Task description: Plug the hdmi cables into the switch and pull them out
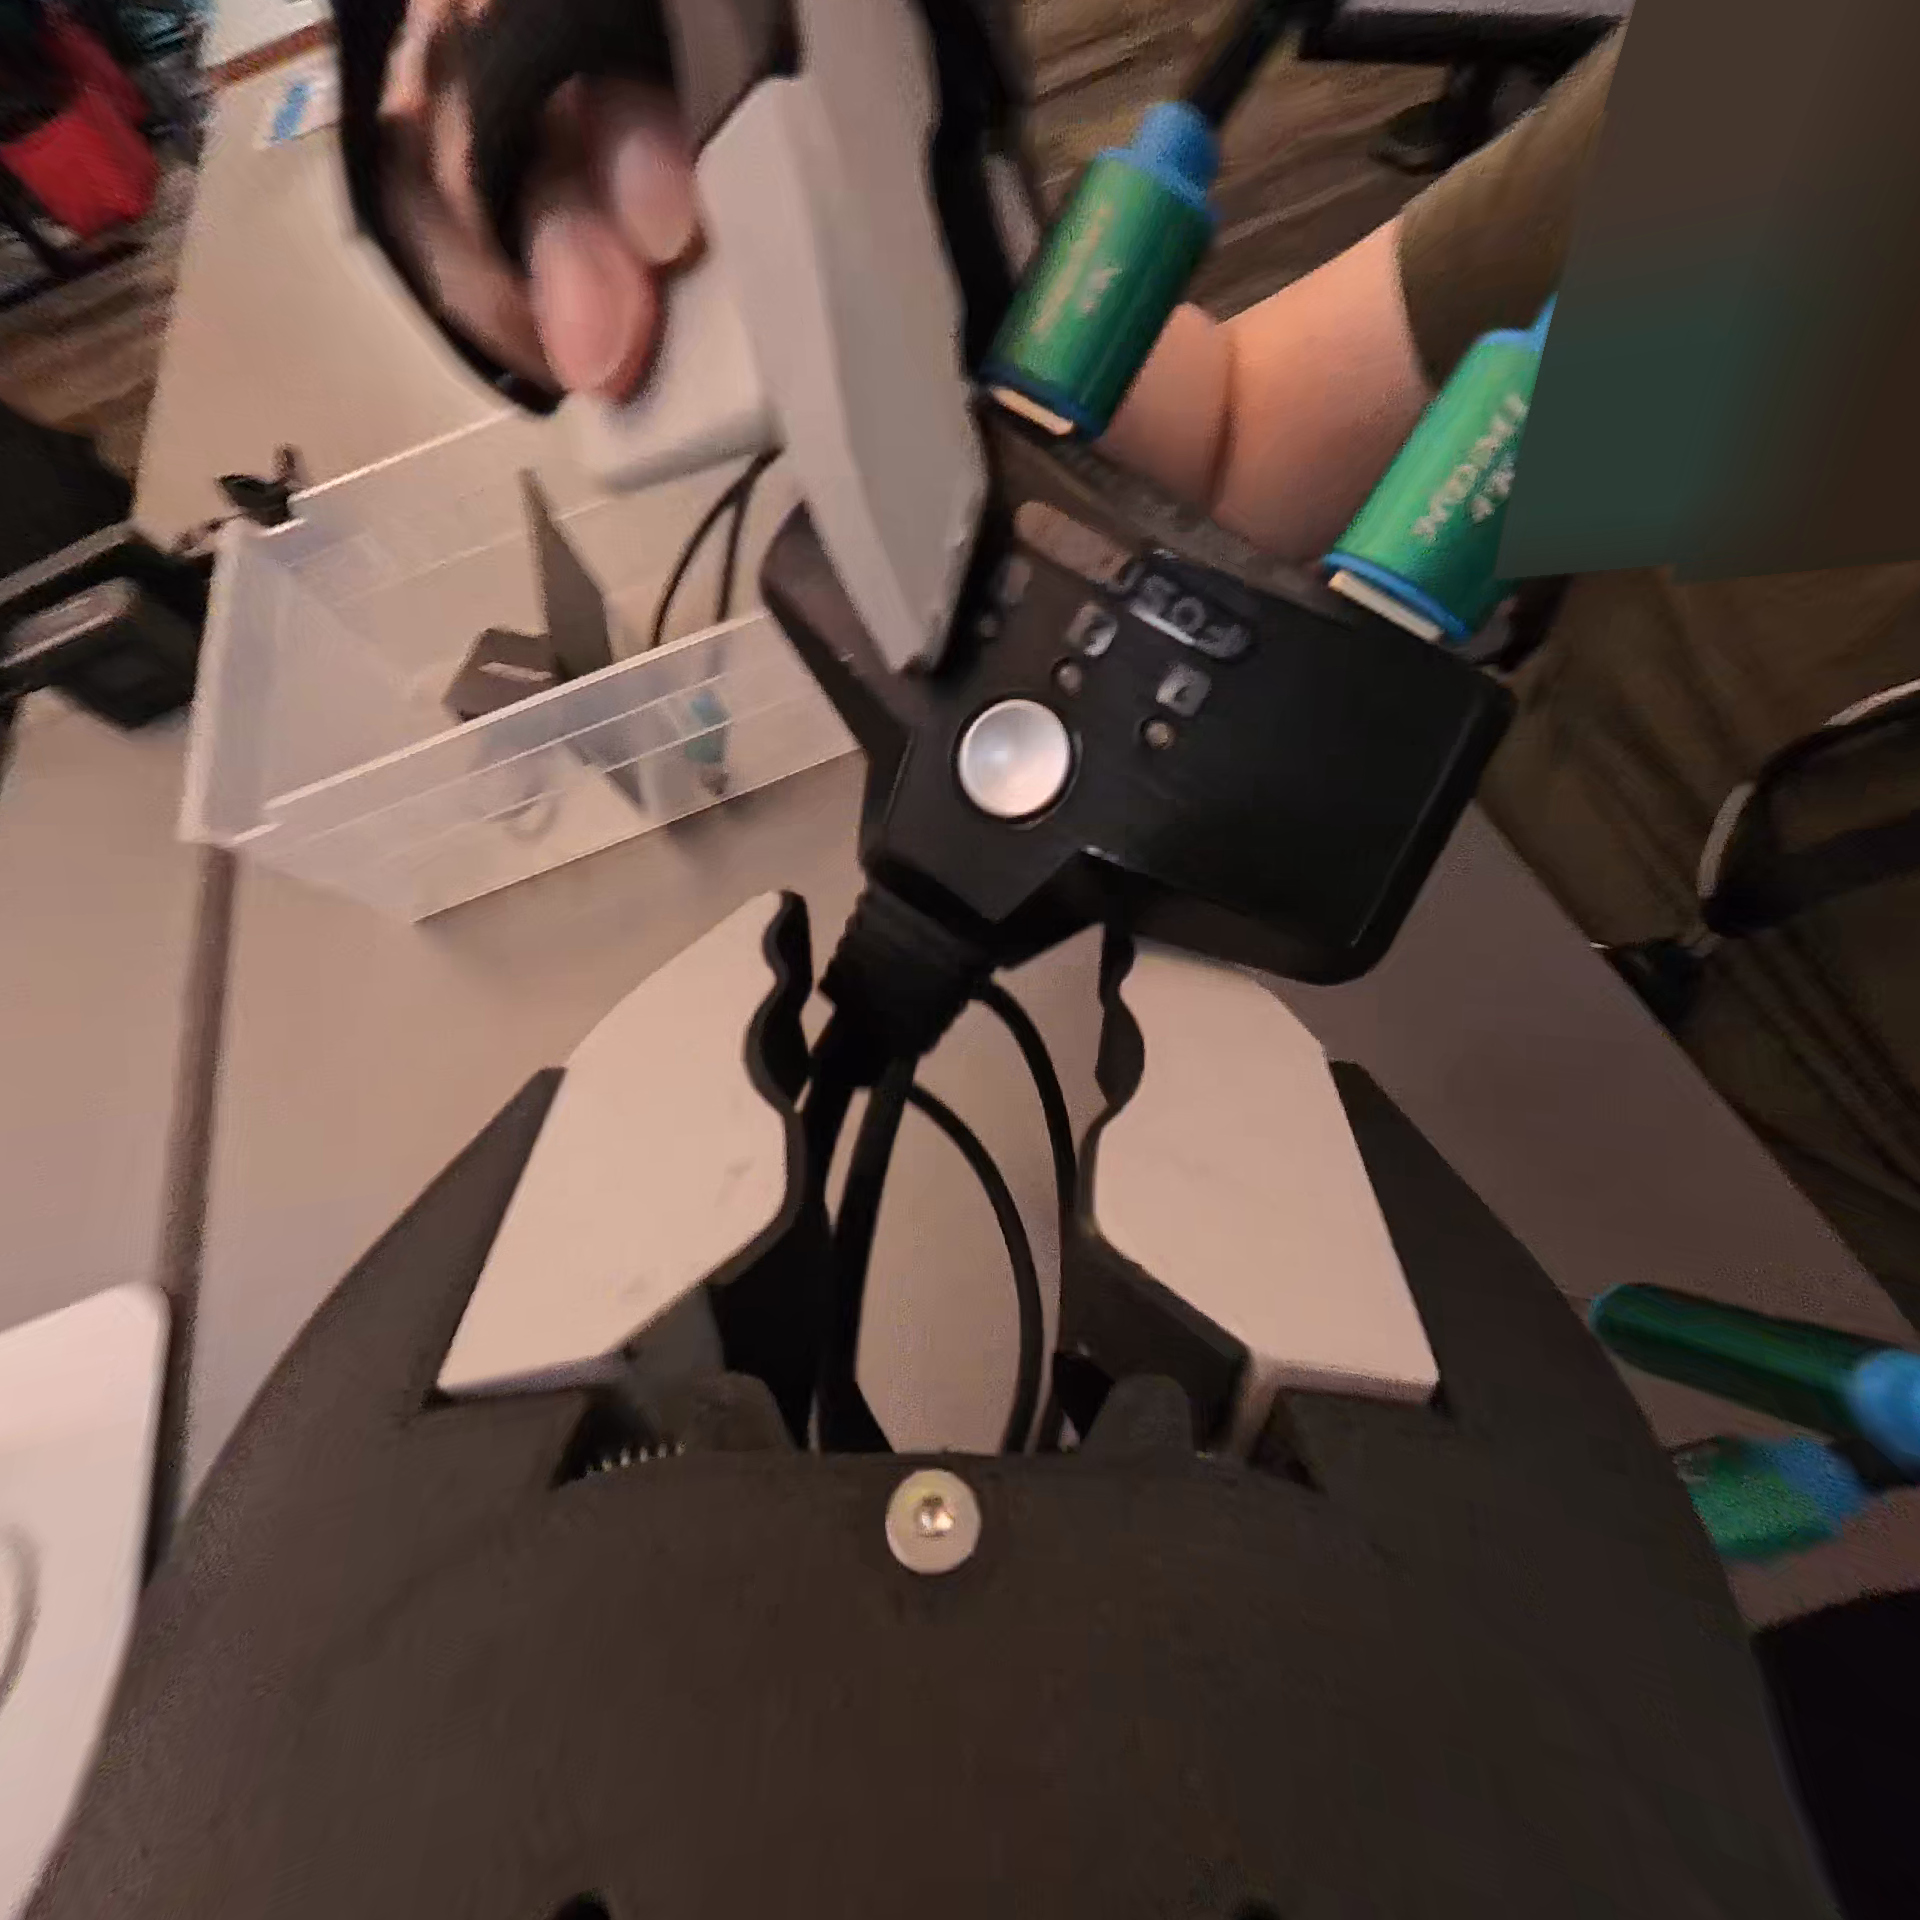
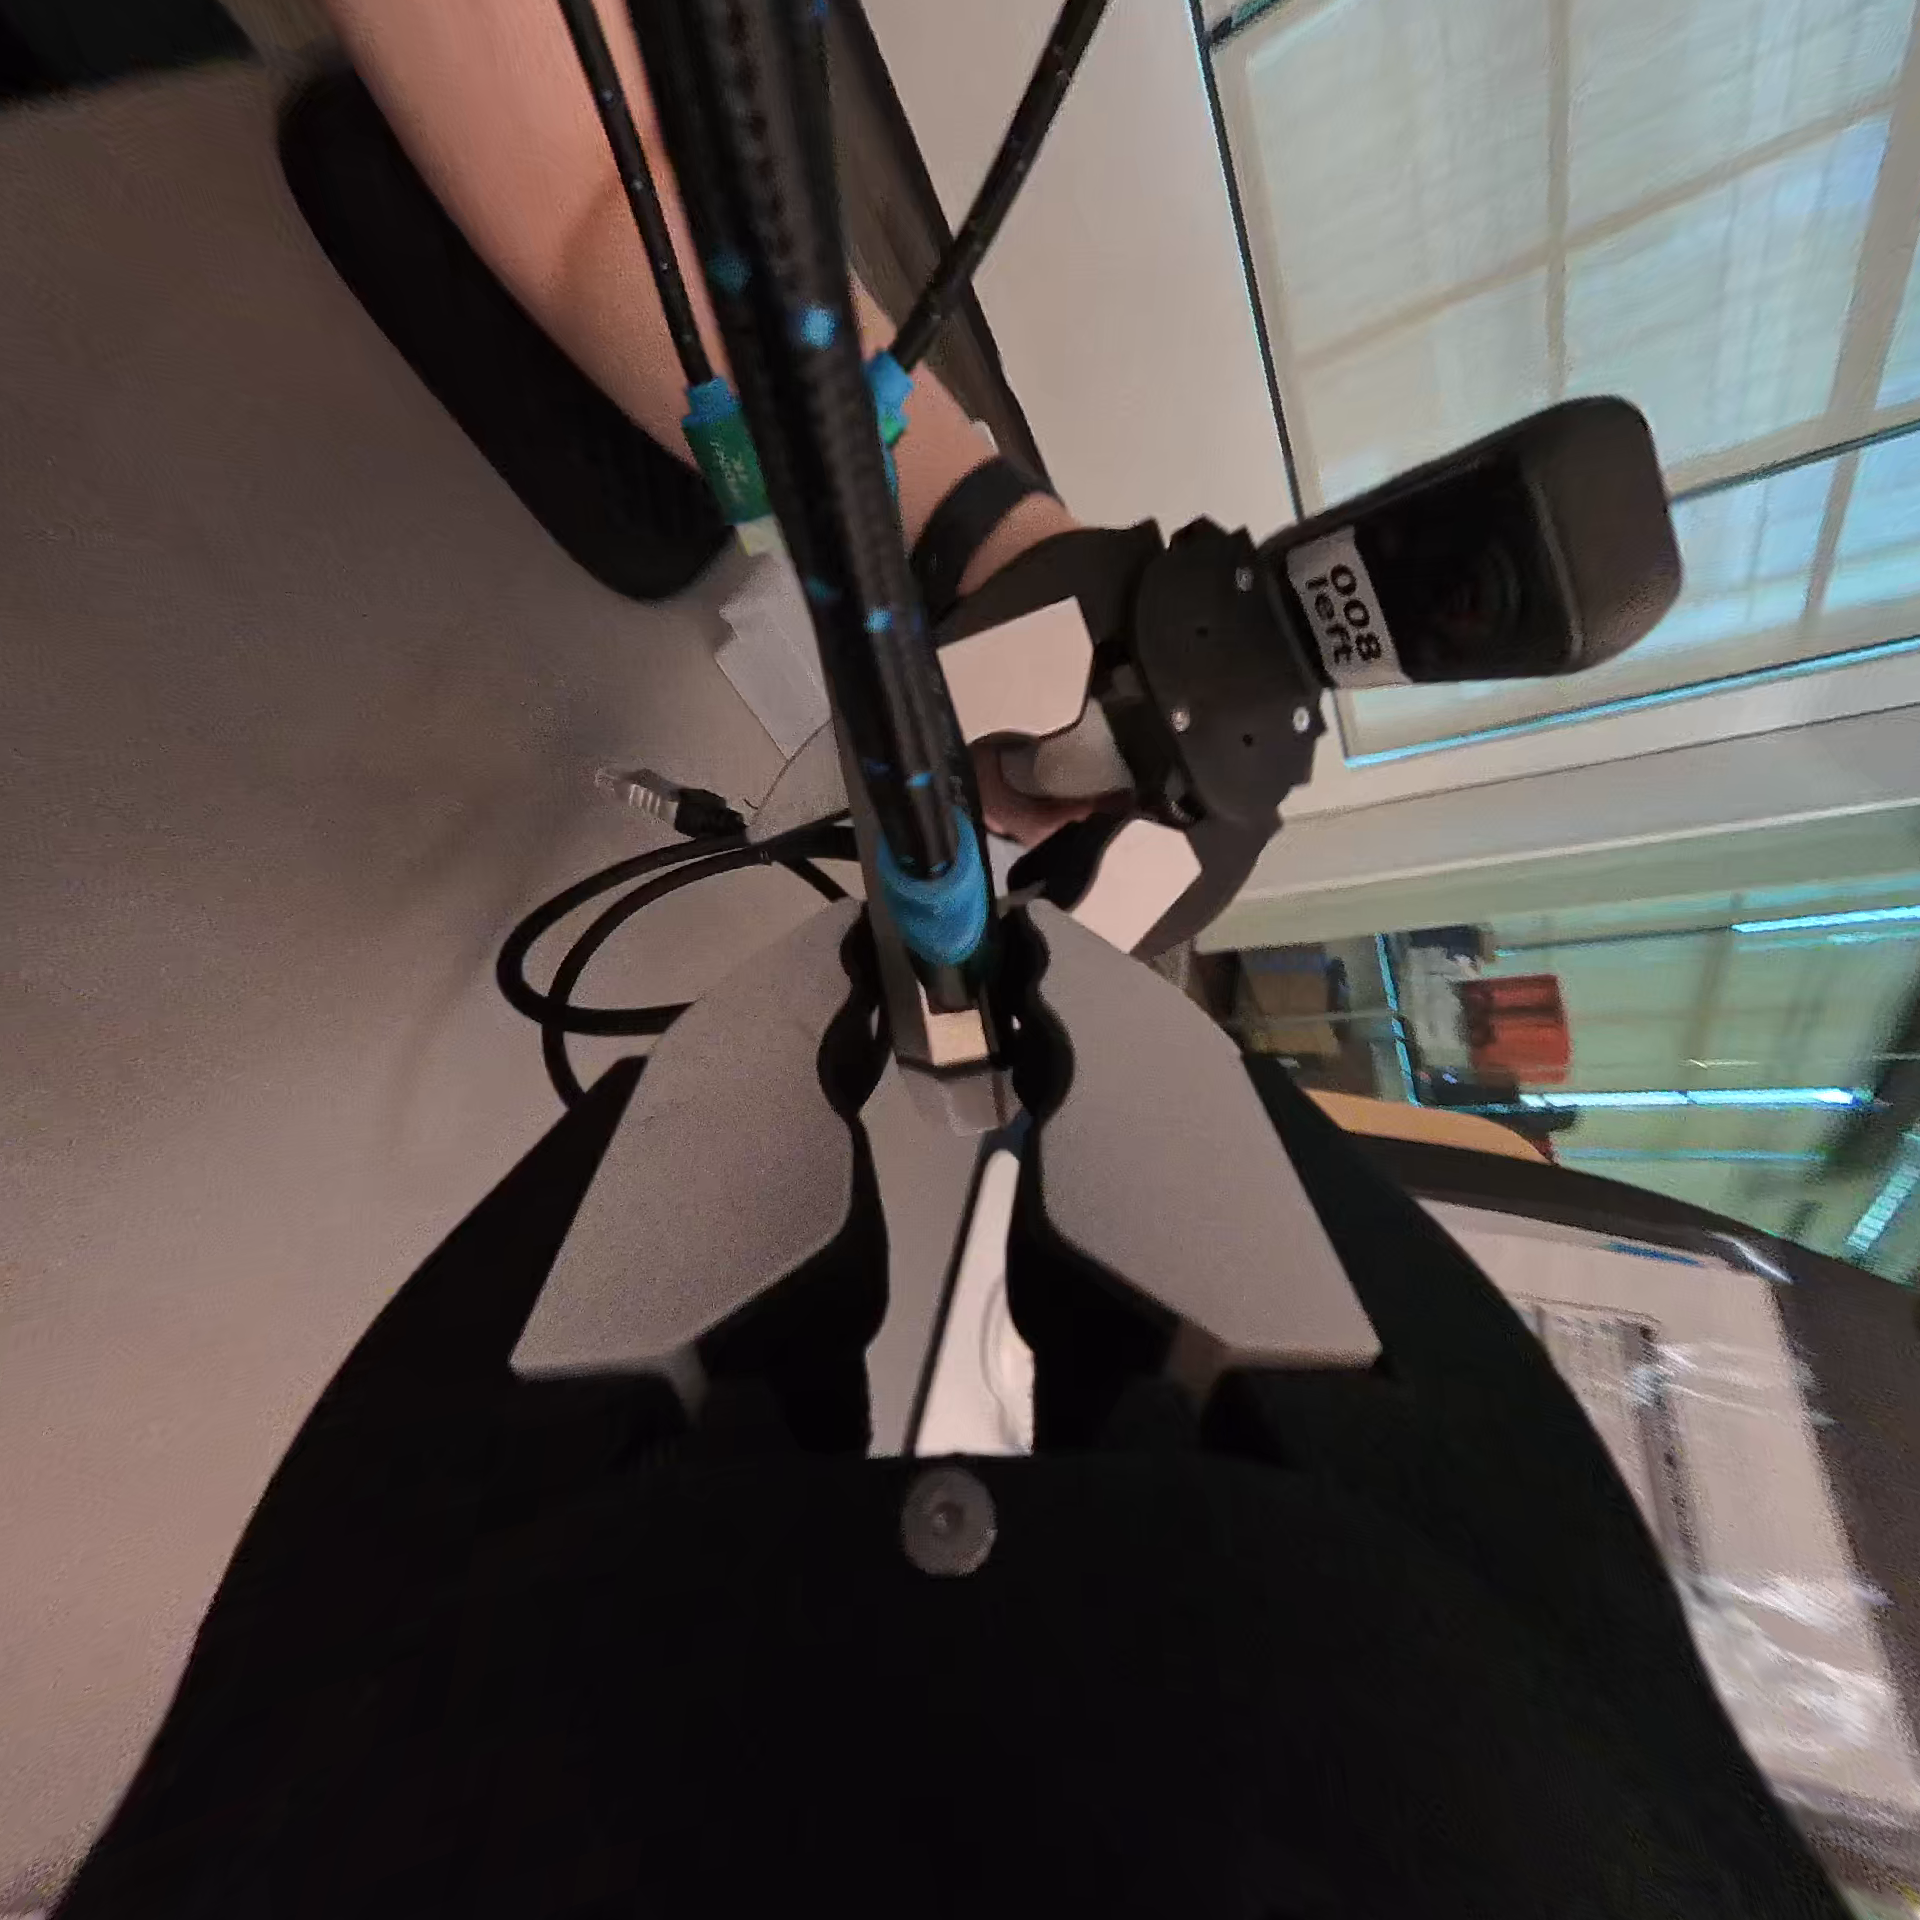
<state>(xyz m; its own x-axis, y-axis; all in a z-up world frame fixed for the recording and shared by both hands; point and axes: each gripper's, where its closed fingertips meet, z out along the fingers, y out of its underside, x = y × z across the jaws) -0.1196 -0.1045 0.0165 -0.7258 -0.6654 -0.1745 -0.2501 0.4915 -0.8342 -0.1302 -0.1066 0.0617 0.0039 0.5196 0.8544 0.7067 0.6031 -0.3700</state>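
Note:
The black switch (image 1: pixel 1195 790), with a silver button, hangs tilted above the table. My left gripper (image 1: pixel 945 935) is shut on its narrow cable end, and its black cable (image 1: pixel 883 1195) drops between the jaws. Two green HDMI plugs (image 1: pixel 1101 281) (image 1: pixel 1434 530) with blue collars sit with their metal tips at the switch's far edge; I cannot tell if they are seated. My right gripper (image 2: pixel 945 935) is shut on another blue-collared HDMI plug (image 2: pixel 925 904), metal tip toward the camera. One of its fingers (image 1: pixel 873 416) reaches the switch's left corner and hides that plug there.
A clear plastic box (image 1: pixel 499 727) stands on the table to the left. Spare green plugs (image 1: pixel 1745 1371) lie at the lower right. A person's arm (image 1: pixel 1247 416) is behind the switch. A network plug (image 2: pixel 665 800) and a black cable loop (image 2: pixel 561 956) lie on the table.

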